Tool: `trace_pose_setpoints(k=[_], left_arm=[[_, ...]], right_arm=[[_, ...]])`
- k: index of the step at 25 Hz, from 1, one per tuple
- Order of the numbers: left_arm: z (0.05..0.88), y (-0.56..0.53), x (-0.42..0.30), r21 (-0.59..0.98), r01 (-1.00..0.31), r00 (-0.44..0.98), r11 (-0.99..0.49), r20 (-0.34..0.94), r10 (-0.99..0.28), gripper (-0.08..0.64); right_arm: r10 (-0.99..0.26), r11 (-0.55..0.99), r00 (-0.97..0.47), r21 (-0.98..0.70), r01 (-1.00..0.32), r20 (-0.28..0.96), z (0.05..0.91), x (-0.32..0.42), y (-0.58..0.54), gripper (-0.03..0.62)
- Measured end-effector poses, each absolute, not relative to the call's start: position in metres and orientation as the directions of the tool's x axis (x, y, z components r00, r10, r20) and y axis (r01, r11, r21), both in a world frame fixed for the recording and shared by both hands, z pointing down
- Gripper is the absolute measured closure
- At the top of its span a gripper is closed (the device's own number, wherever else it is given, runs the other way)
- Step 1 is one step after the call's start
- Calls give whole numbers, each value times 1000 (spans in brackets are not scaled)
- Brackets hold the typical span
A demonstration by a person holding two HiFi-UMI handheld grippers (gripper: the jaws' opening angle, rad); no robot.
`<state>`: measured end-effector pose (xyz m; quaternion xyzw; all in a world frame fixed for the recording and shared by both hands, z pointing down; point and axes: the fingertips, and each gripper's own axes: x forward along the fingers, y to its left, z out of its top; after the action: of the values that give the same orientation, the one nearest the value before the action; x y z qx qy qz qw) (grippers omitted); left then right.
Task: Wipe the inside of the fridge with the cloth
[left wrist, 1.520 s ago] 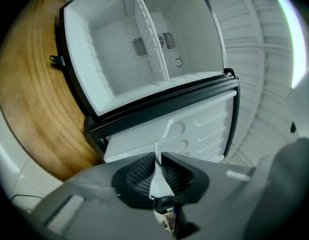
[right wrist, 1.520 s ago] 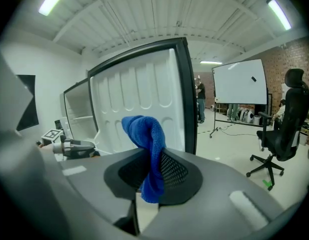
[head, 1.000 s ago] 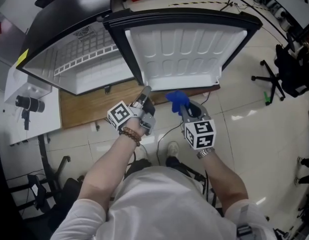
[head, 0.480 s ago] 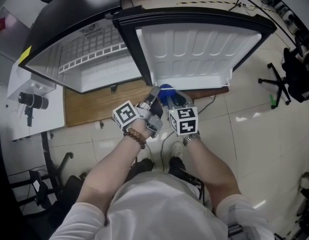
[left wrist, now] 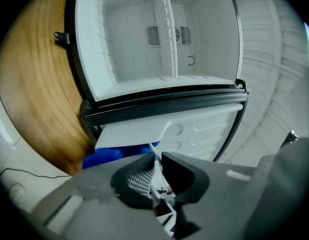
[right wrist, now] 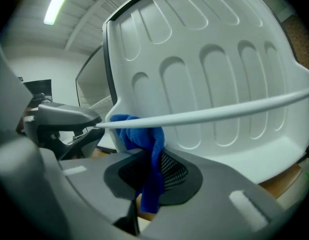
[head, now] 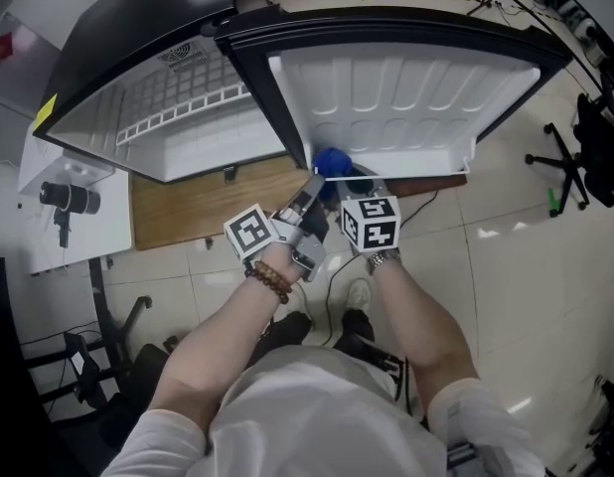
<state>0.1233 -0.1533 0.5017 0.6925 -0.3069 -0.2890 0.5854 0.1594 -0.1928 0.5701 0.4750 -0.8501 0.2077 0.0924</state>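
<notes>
Cloth (right wrist: 144, 136) held at the fridge door's rail

Forearms reach forward from the person's body in the head view, the left wrist wearing a bead bracelet (head: 265, 274). Just ahead, the two marker cubes sit side by side.

The left claw (left wrist: 157, 159) is closed on the thin white rail (right wrist: 219, 113) of the open door (head: 406, 97), and the rod runs straight through the narrow gap between its jaws. In the head view this claw (head: 313, 189) meets the rail at its end nearest the hinge.

Right beside it, the right claw (right wrist: 152, 171) is clamped on the blue cloth. One end hangs down between the jaws, and the rest is bunched up above them, against the rail, at the bottom corner of the door's white ribbed lining. Whether the cloth presses on the lining itself cannot be told. From above, the cloth (head: 332, 159) shows as a blue lump at the door's lower edge, just past the right claw (head: 339, 174).

Beyond the door, the fridge (left wrist: 129, 39) stands open. Its inside is white, with a wire shelf (left wrist: 164, 29) and vent grilles on the back wall. It rests on a wooden board (head: 208, 202) laid on the tiled floor (head: 506, 266).
</notes>
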Motion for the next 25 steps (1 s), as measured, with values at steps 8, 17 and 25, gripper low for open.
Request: trace_pose_setpoints(k=[8, 17, 25], left_arm=[[502, -151, 123, 990, -77, 646, -115, -38, -762, 526], [505, -149, 123, 991, -80, 641, -111, -34, -767, 526], [504, -149, 123, 991, -77, 633, -113, -39, -773, 528]], right_arm=[[-786, 454, -520, -258, -853, 335, 579, 161, -204, 540], [-814, 420, -485, -254, -871, 320, 577, 183, -210, 540], [-846, 363, -428, -246, -899, 318, 573, 219, -214, 540]])
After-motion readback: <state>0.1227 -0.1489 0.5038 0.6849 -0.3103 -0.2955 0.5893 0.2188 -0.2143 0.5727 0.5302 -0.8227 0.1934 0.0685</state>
